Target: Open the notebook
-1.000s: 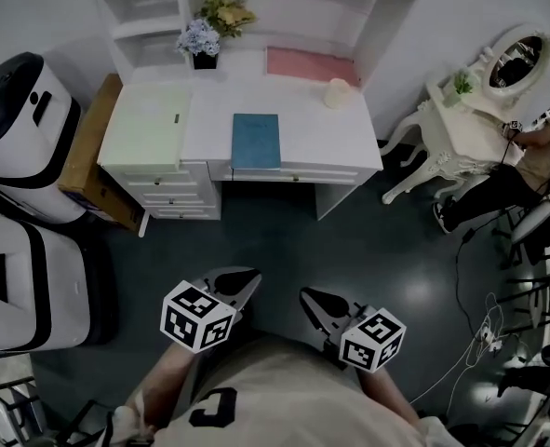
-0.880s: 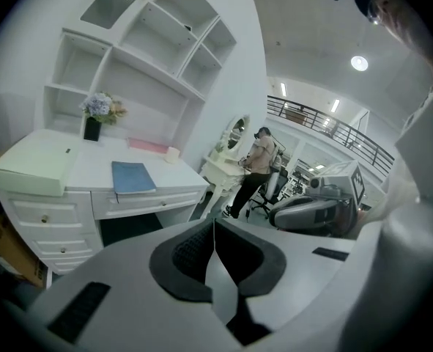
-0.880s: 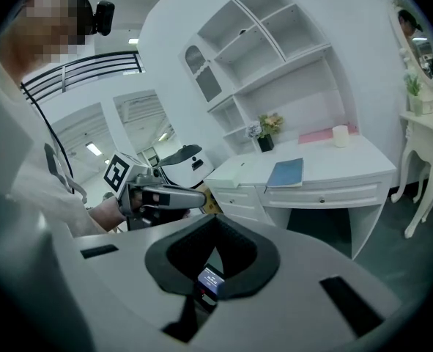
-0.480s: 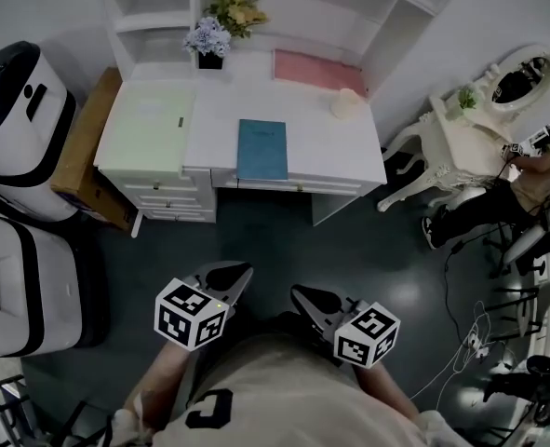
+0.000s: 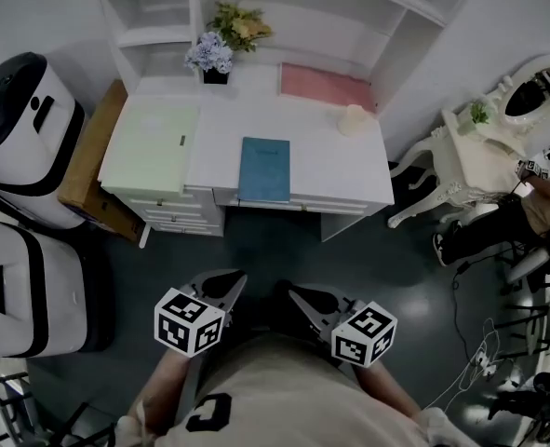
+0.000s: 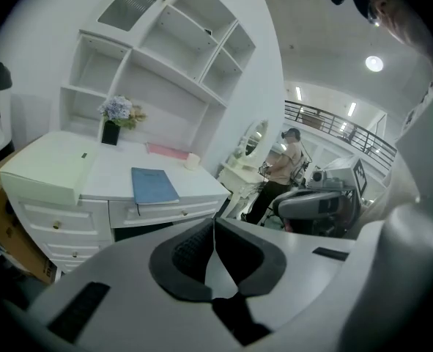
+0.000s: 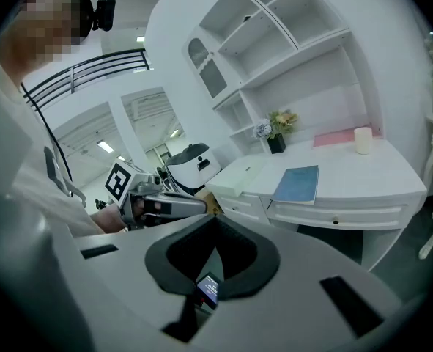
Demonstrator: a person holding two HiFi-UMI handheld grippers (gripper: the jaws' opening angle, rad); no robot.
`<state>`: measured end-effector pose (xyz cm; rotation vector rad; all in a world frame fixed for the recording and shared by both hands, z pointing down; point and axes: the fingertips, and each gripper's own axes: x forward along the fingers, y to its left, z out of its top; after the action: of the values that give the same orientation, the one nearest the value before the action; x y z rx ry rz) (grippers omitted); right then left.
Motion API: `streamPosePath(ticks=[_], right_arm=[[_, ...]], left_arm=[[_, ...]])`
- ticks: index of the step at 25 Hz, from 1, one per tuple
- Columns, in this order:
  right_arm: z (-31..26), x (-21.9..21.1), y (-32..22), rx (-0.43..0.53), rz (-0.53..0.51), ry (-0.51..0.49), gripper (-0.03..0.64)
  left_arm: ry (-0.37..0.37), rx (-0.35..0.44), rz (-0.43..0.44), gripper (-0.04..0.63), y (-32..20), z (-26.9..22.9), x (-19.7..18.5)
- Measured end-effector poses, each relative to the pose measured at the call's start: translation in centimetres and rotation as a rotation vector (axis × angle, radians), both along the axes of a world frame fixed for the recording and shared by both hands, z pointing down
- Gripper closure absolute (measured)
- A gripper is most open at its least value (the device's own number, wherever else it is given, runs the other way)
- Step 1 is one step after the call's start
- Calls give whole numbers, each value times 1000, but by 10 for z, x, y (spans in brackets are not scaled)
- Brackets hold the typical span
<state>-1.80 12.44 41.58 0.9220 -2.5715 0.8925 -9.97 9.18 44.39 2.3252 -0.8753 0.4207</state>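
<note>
Left gripper (image 5: 230, 282): jaws closed pad to pad, nothing between them, touching nothing. It is held low in front of the person, near the body, pointing toward the desk (image 5: 340, 161).

Right gripper (image 5: 301, 298): jaws also together at the tips, nothing gripped. It sits just beside the left gripper, to its right, likewise pointing toward the desk.

Notebook (image 5: 265, 169): blue cover, closed, lying flat on the white desk top. Its near edge is at the desk's near edge, above the drawers. It is far beyond both grippers, well apart from them across a stretch of dark floor (image 5: 256, 250), roughly in line with the gap between the two. Neither gripper touches it.

Other items on the desk: a pale green panel (image 5: 149, 136) left of the notebook, a pot of flowers (image 5: 210, 56) at the far left, a pink sheet (image 5: 326, 85) at the far side, and a small cream object (image 5: 354, 119) to the notebook's right.
</note>
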Motion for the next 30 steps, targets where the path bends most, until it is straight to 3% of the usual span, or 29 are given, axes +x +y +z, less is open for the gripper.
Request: streamPosePath(ticks=[10, 19, 27, 30], right_arm=[[0, 50, -64, -55, -20, -101, 603], [5, 99, -108, -91, -41, -167, 603], [9, 132, -143, -117, -68, -224, 604], [10, 139, -152, -117, -82, -233, 604]], left_arm=[[-79, -27, -44, 577, -60, 4, 45], [-226, -35, -77, 575, -104, 21, 86], [-307, -43, -130, 572, -152, 30, 111], [-353, -47, -128, 458, -175, 37, 118]])
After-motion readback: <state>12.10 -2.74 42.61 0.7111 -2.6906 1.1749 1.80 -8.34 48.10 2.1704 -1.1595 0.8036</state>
